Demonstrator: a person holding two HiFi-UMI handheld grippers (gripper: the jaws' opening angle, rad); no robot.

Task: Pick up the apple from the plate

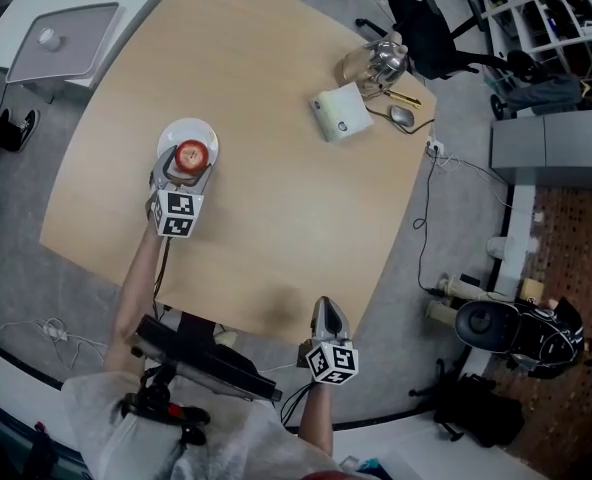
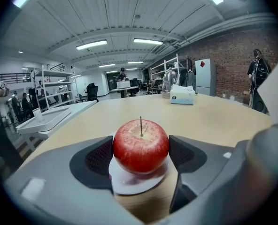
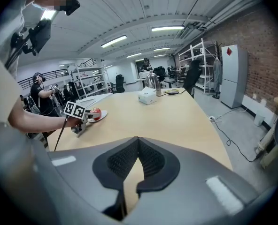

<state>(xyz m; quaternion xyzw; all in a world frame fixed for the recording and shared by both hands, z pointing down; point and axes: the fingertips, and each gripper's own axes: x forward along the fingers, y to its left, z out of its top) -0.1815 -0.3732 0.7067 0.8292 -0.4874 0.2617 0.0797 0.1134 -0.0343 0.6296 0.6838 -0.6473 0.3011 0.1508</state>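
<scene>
Head view first: where does the apple [image 1: 191,155] sit?

On the white plate [image 1: 181,128], by the left edge of the table [image 1: 276,208], nearer the corner on the person's side than the far one. It stands upright, stalk on top.

And the left gripper [image 1: 188,171]?

It reaches in from the near edge with its jaws spread wide and the apple between them. The left gripper view shows a dark pad [image 2: 99,161] close beside each flank of the fruit, level with its widest part. Nothing shows the pads squeezing it. The apple rests on the plate, and a crescent of white shows beneath it.

Does the plate lie flat on the table?

As far as both views show, yes.

What about the right gripper [image 1: 327,308]?

It is well apart from all that, over the near edge towards the right-hand corner. In the right gripper view its pads [image 3: 122,161] meet at the tips, closed on nothing, with bare tabletop beyond them.

Anything else on the table?

A tissue box [image 1: 341,115] near the far right corner, well away from the plate.
</scene>
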